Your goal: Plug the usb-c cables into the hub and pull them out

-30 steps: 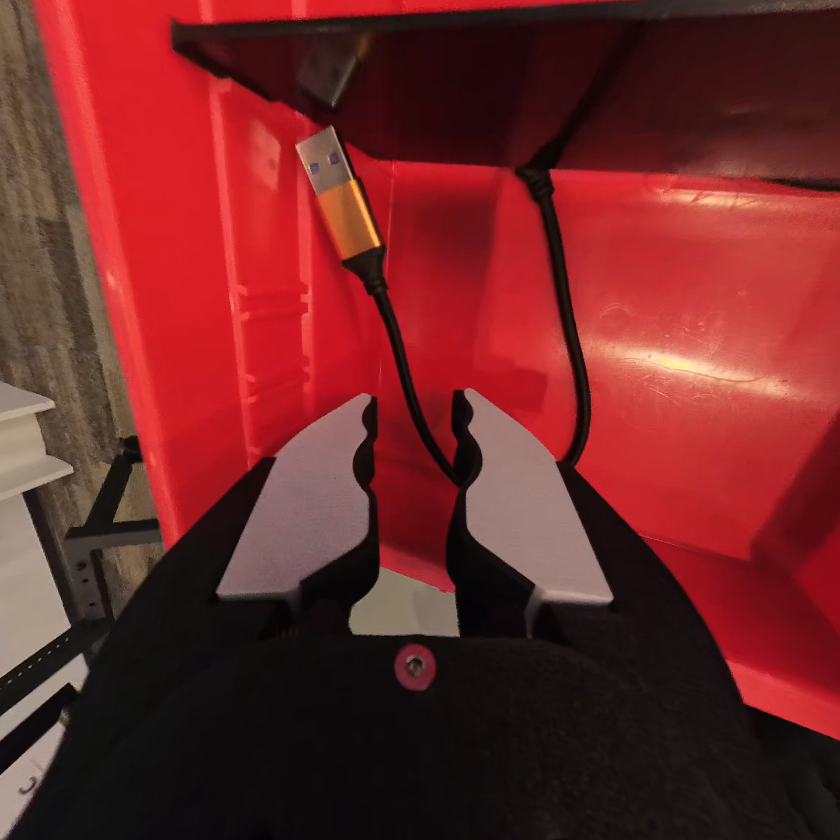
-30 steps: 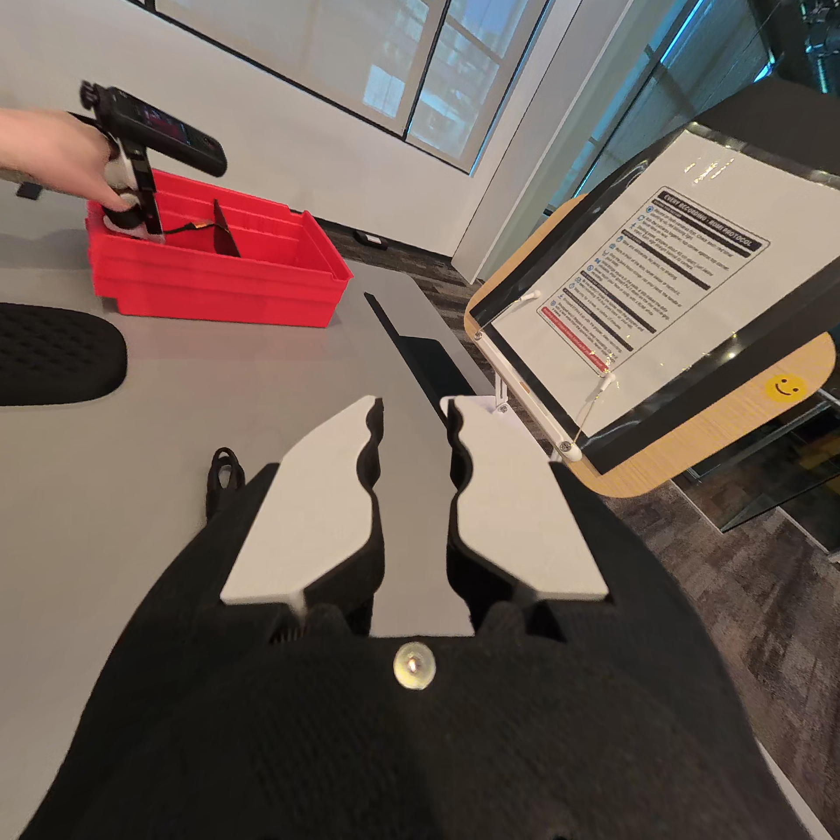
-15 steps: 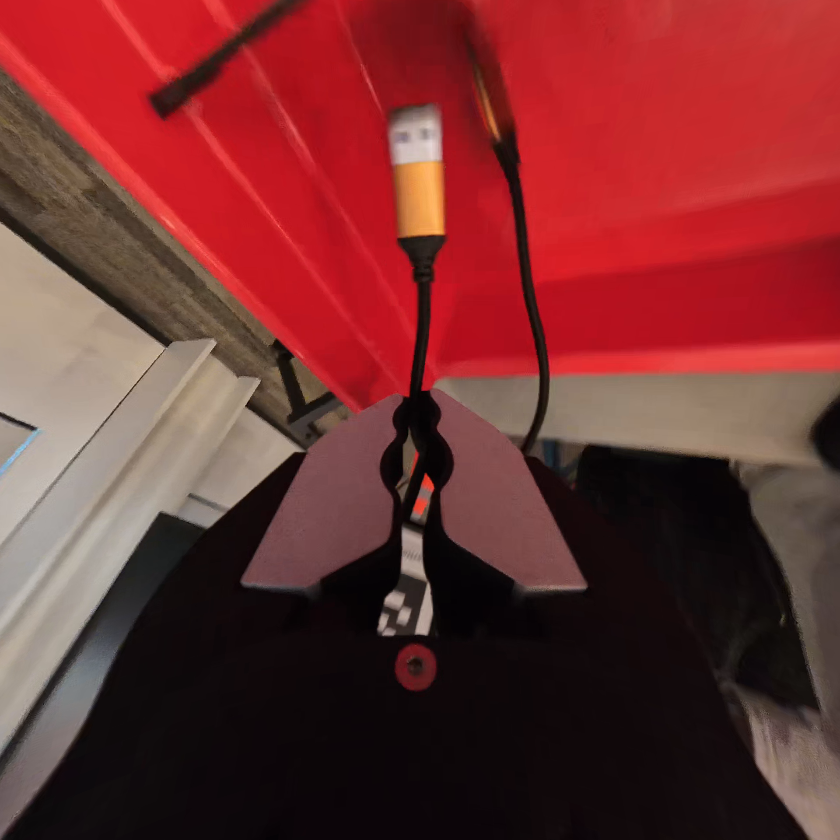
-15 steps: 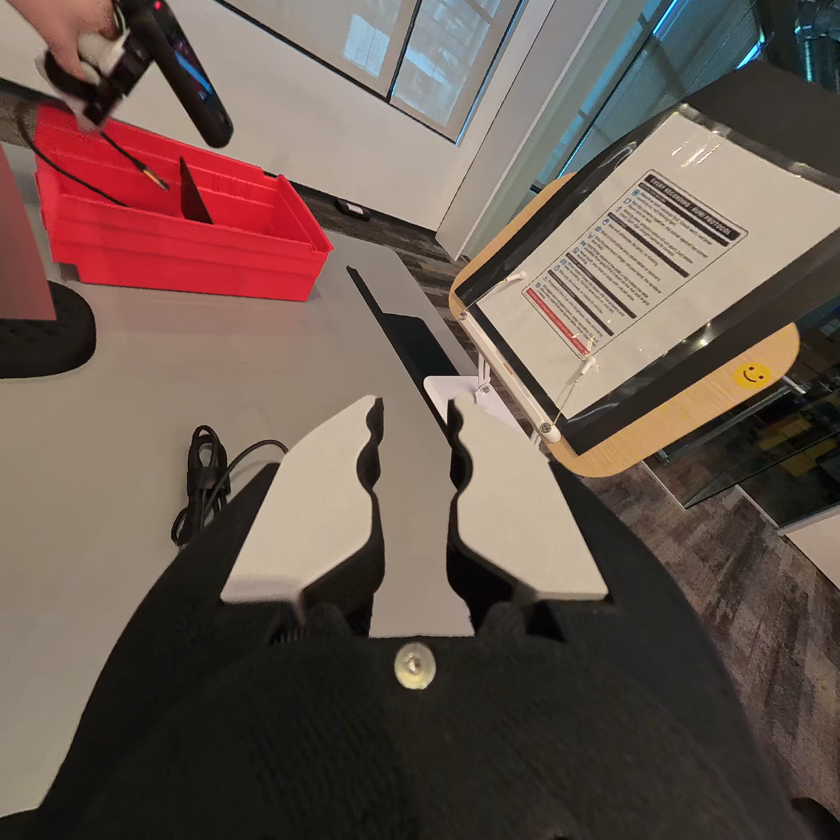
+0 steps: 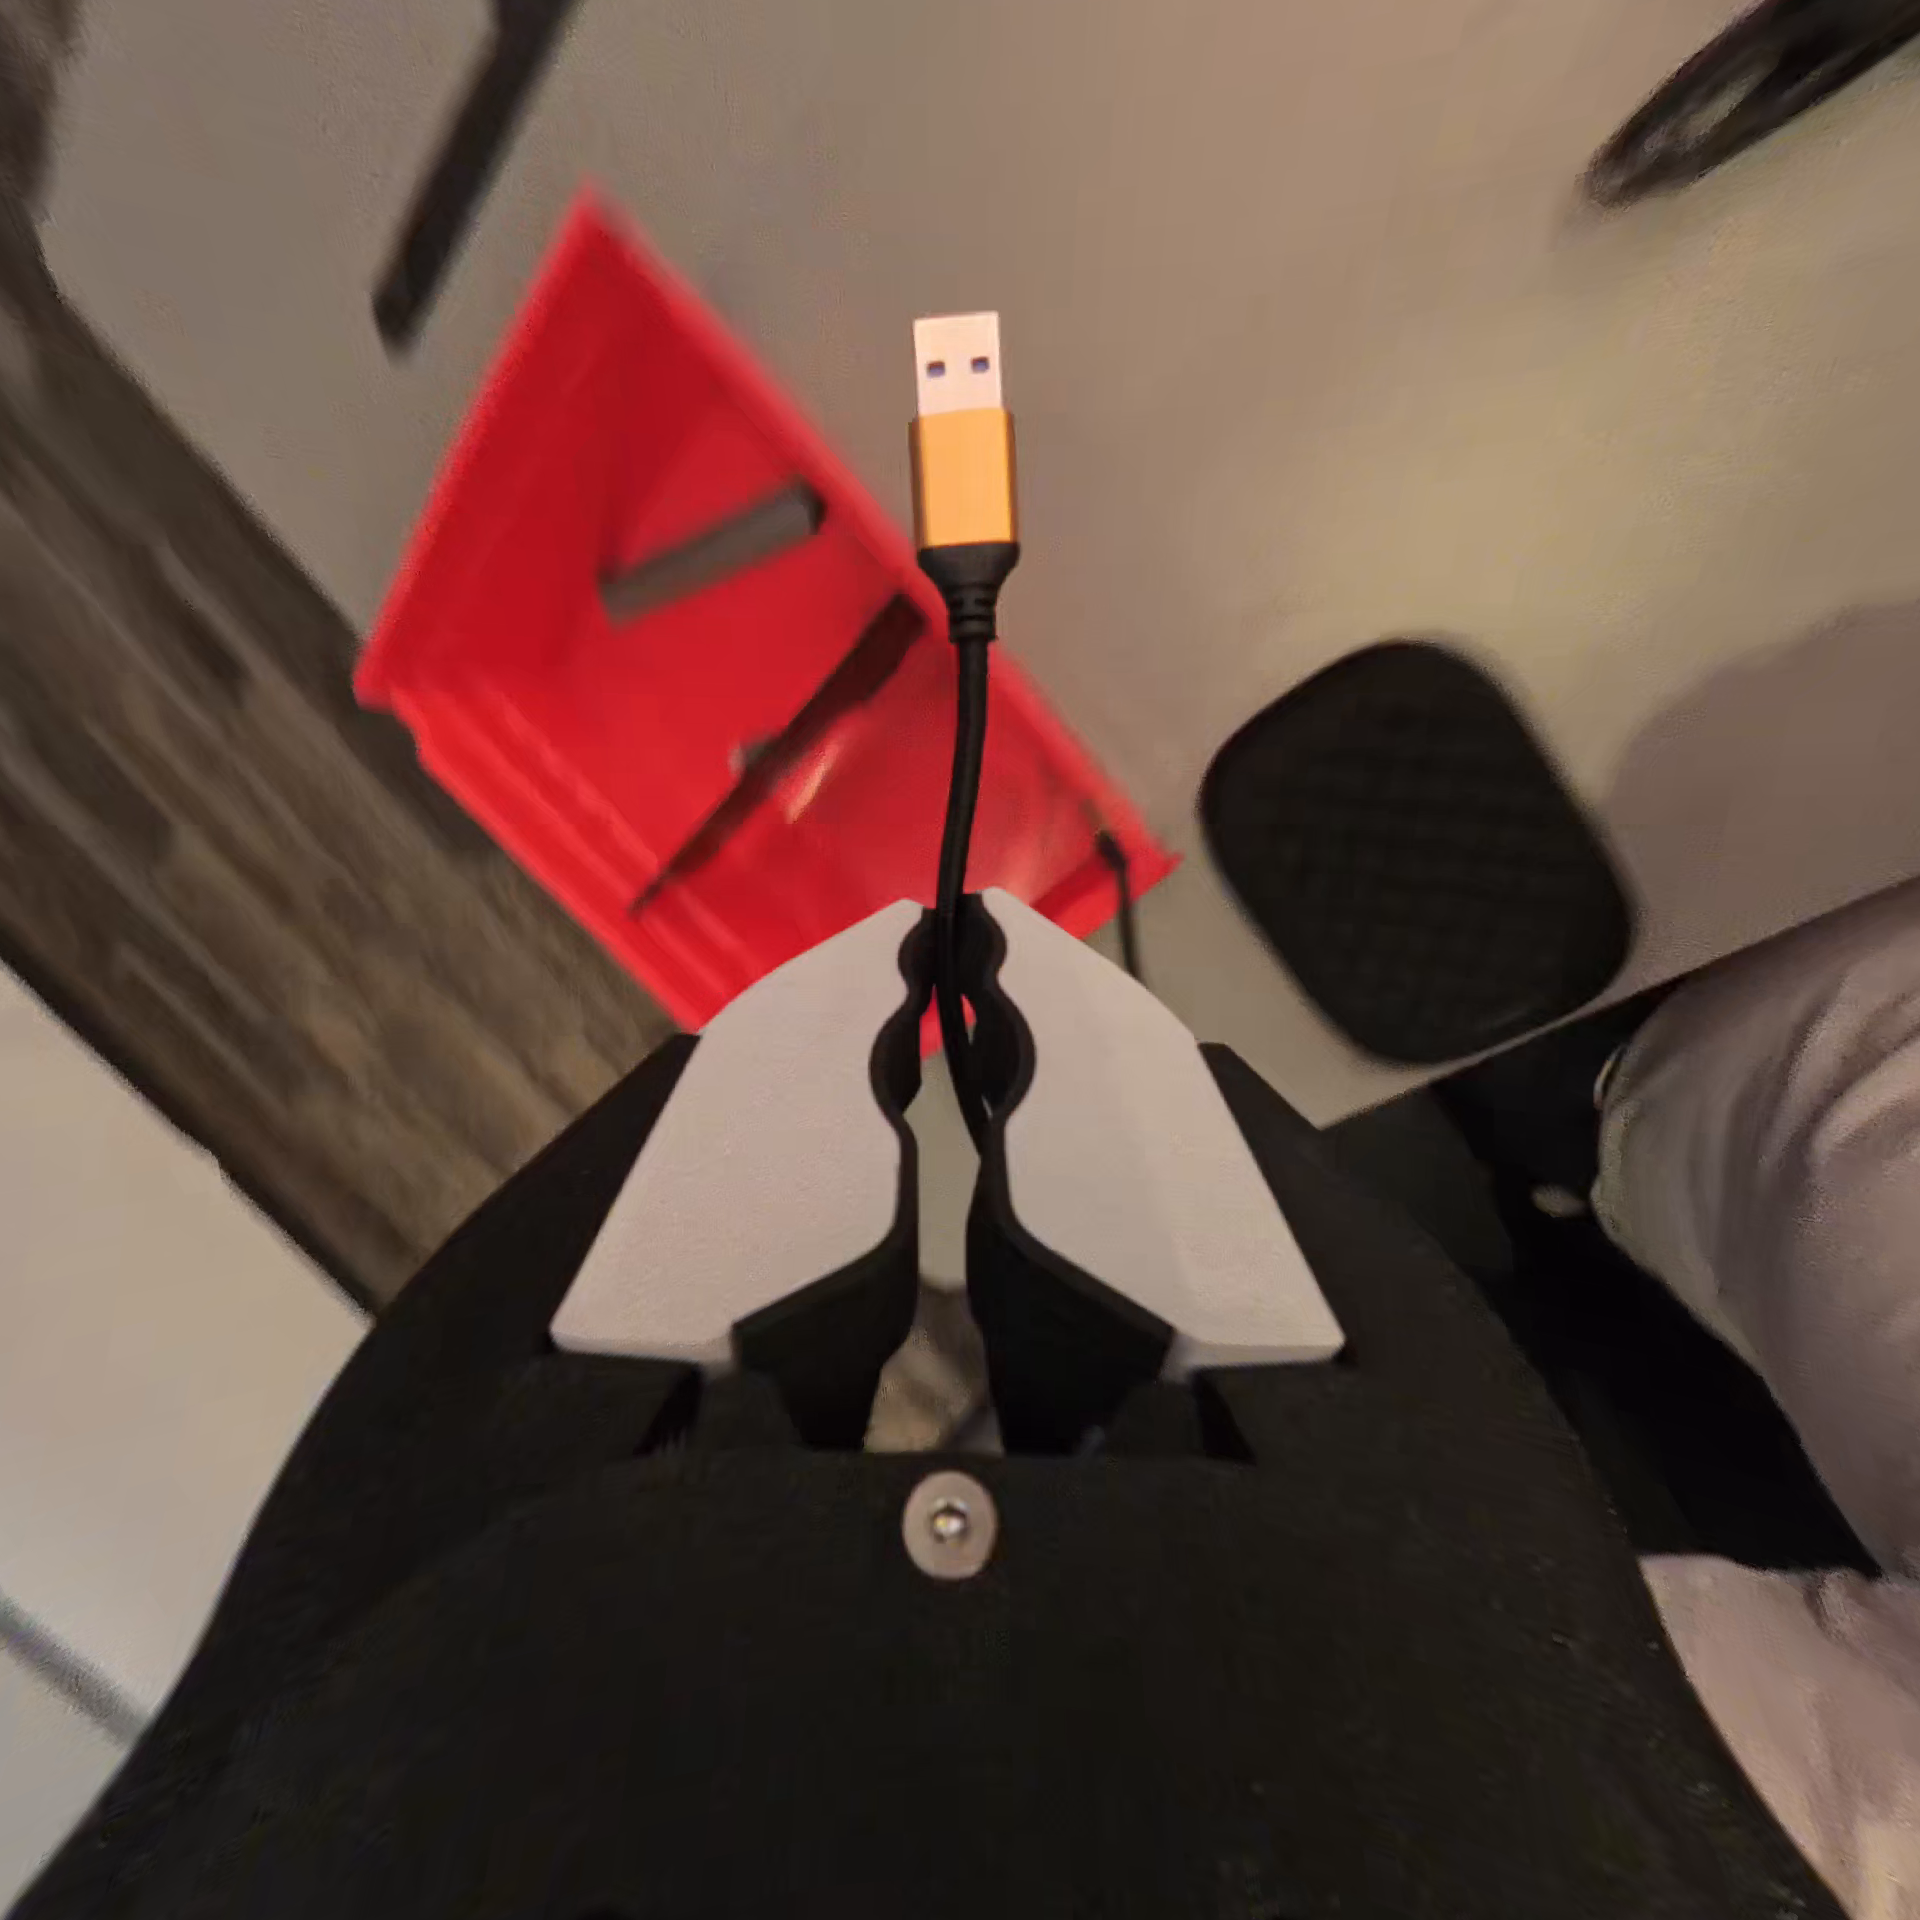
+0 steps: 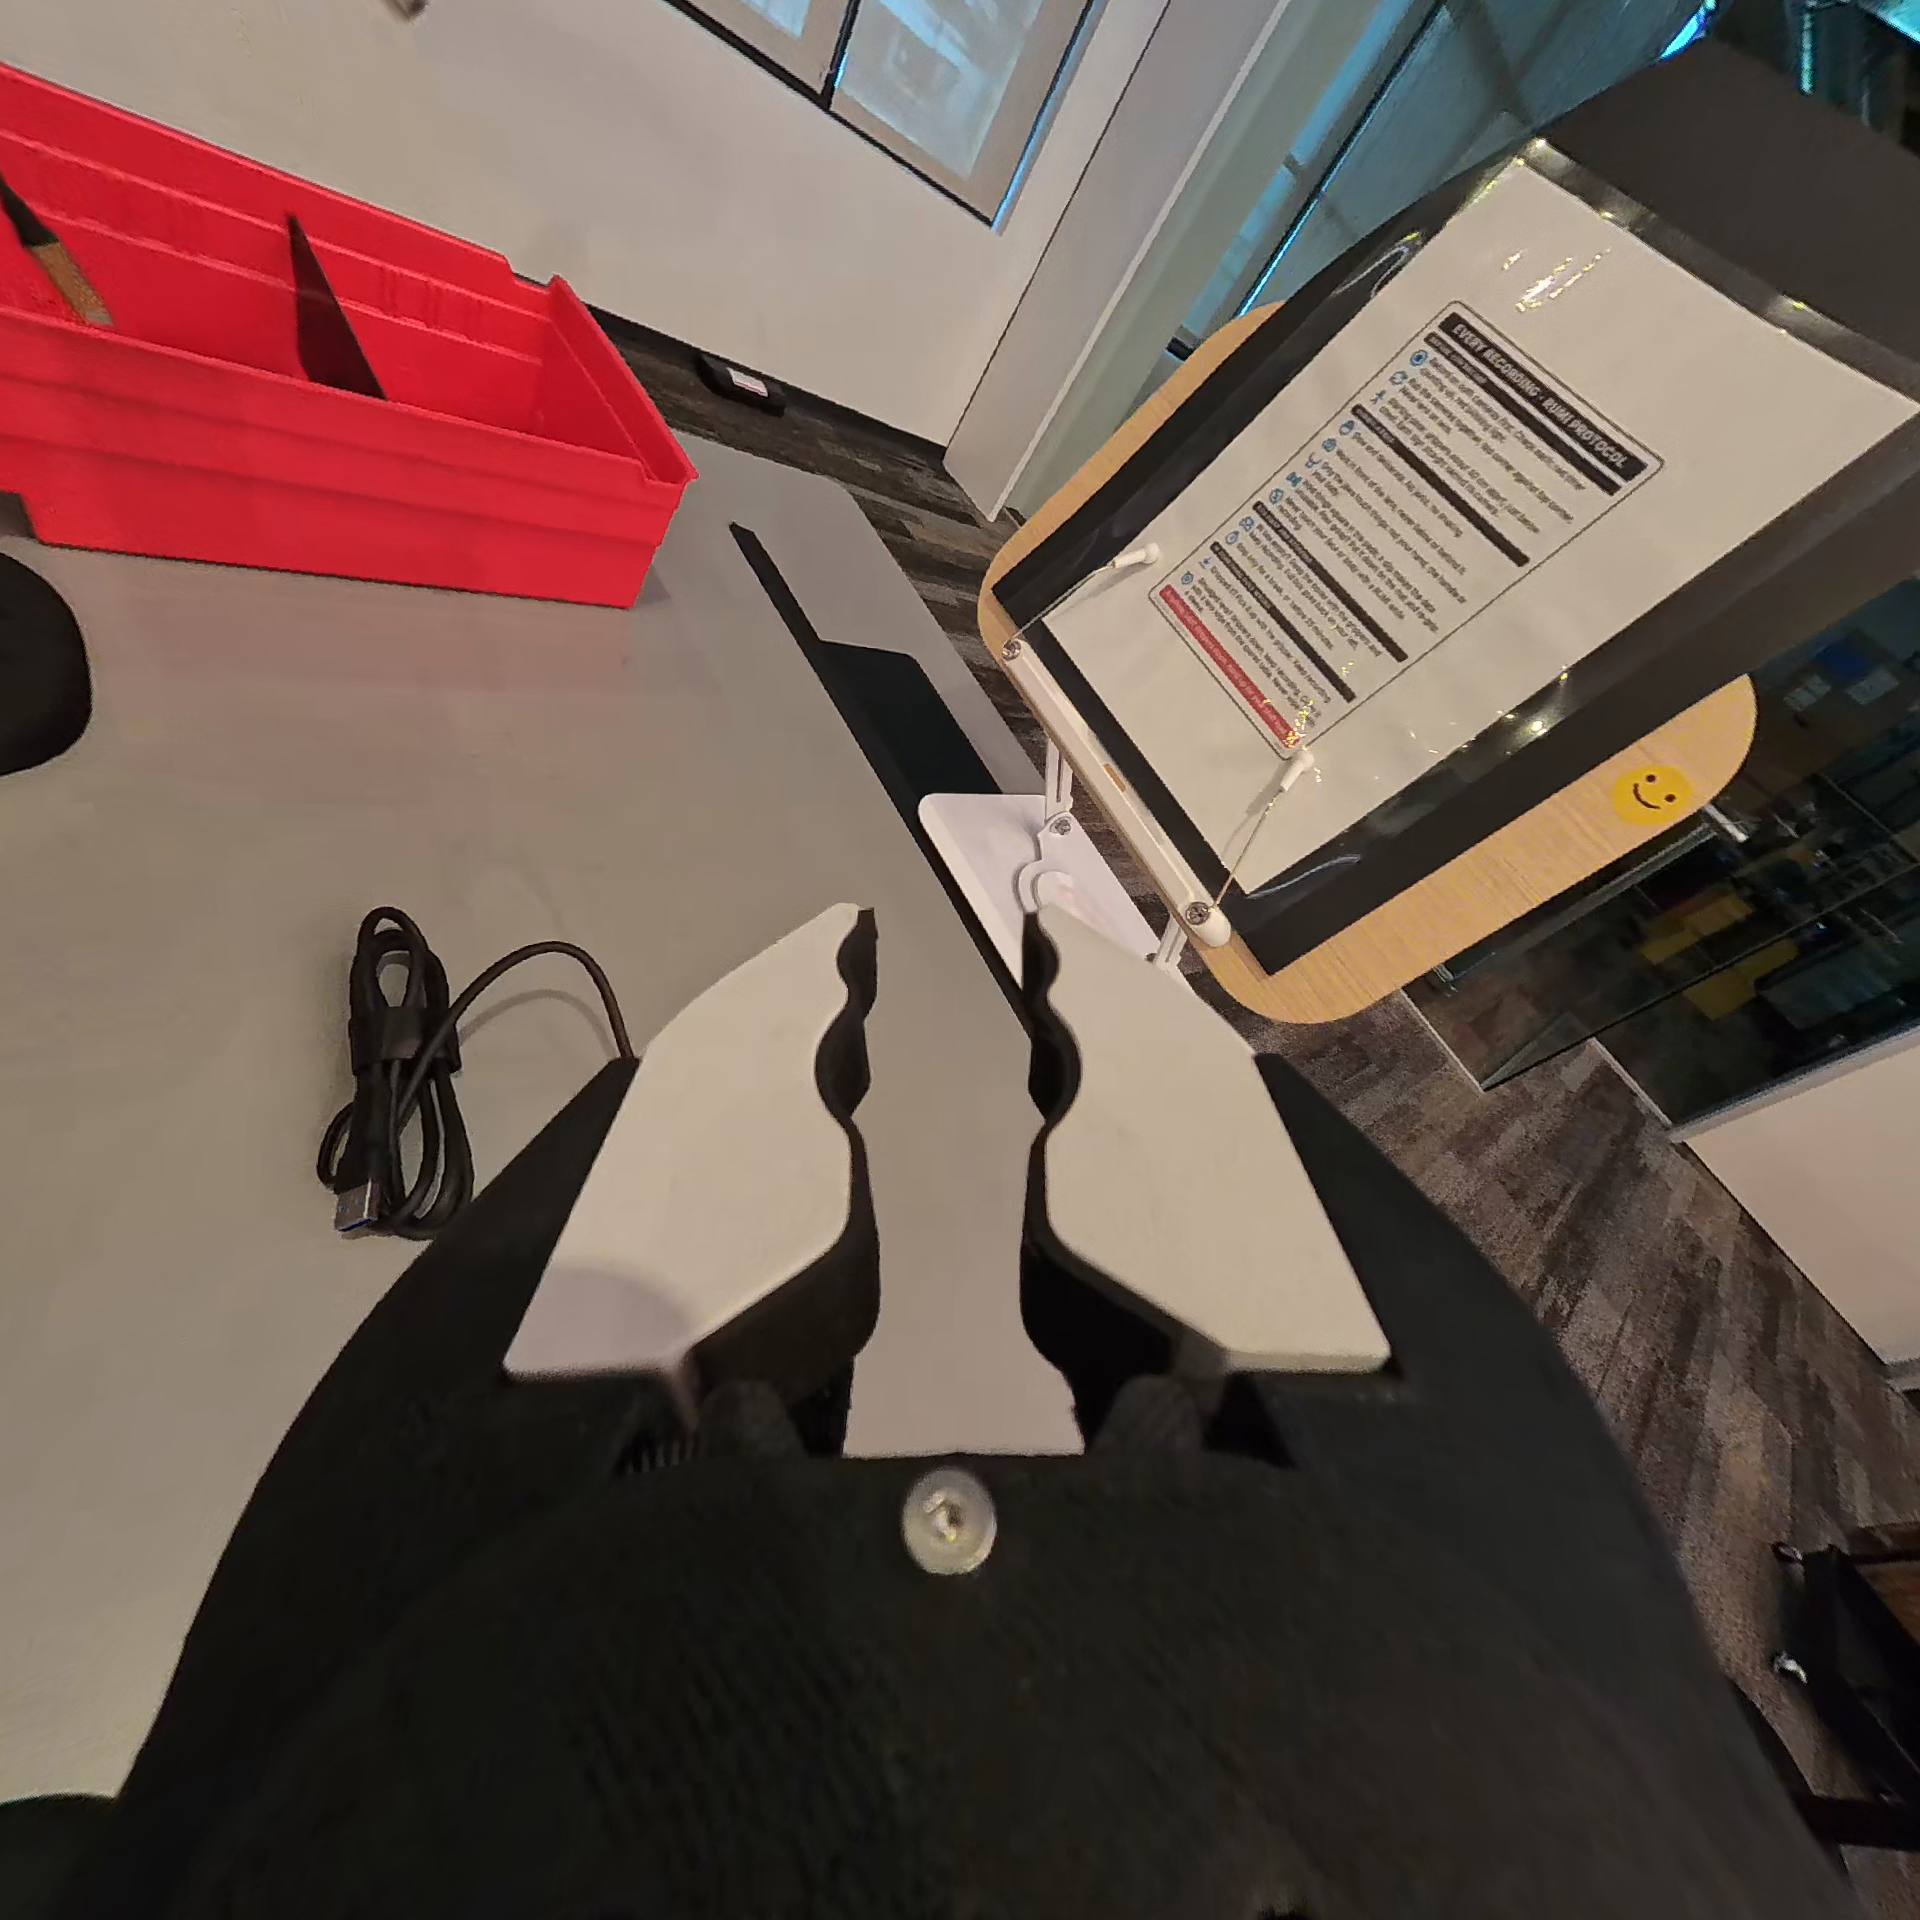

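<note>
Your left gripper (image 5: 951, 925) is clamped tight on the thin black cable (image 5: 961, 769), pinching the cord a little below the plug. The orange-sleeved, silver-tipped USB plug (image 5: 961, 436) stands straight up past the fingertips, centre-upper frame in the left wrist view, free in the air. Rest of that cable drops behind the fingers; I can't tell where it ends.

Behind the plug, the red plastic divided bin (image 5: 665, 665) sits mid-left on the grey tabletop (image 5: 1299, 364), a black textured oval pad (image 5: 1413, 842) to its right. Background is motion-blurred.

Your right gripper (image 6: 945, 935) is empty, jaws parted by a moderate gap, hanging over the table. A bundled black cable with a blue-tipped plug (image 6: 400, 1081) lies lower left of it, untouched. A white stand with a printed sheet (image 6: 1351, 540) is at right.

Progress, my read: early. One cable is in hand, nothing plugged. No hub is visible in either view, so you need to find it first. All insertions and pull-outs remain. Note the held plug looks wide and flat, not a small oval one; check which end goes in.
</note>
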A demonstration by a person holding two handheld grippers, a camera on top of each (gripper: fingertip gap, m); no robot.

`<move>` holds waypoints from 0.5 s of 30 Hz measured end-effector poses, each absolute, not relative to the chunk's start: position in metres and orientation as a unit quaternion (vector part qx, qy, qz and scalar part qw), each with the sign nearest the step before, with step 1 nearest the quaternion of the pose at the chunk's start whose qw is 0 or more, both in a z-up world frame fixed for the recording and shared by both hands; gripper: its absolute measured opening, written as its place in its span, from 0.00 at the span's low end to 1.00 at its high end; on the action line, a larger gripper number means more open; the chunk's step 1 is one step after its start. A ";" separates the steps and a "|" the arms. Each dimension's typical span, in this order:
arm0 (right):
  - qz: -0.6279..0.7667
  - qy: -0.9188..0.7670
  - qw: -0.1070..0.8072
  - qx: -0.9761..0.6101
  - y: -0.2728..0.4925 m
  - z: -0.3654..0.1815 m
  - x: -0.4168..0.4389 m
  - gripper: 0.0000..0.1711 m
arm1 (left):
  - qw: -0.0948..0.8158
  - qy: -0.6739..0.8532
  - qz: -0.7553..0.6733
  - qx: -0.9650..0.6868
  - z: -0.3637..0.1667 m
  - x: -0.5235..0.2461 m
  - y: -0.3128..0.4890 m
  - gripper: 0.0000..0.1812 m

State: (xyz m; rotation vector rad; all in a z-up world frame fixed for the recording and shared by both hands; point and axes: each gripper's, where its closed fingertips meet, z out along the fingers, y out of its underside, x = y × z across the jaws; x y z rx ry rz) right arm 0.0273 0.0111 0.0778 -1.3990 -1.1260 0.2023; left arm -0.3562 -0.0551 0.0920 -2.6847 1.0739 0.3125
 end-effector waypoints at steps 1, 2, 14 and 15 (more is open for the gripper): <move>0.086 -0.490 0.617 -0.609 0.011 0.077 0.027 0.16 | 0.146 0.394 0.087 -0.903 0.099 -0.330 -0.055 0.02; 0.083 -0.492 0.615 -0.610 0.011 0.076 0.027 0.16 | 0.167 0.426 0.065 -0.887 0.101 -0.305 -0.055 0.02; 0.075 -0.497 0.612 -0.611 0.012 0.071 0.031 0.16 | 0.171 0.559 -0.137 -0.799 -0.030 -0.118 -0.047 0.02; 0.078 -0.494 0.615 -0.610 0.012 0.072 0.033 0.16 | 0.169 0.559 -0.130 -0.801 -0.048 -0.111 -0.041 0.02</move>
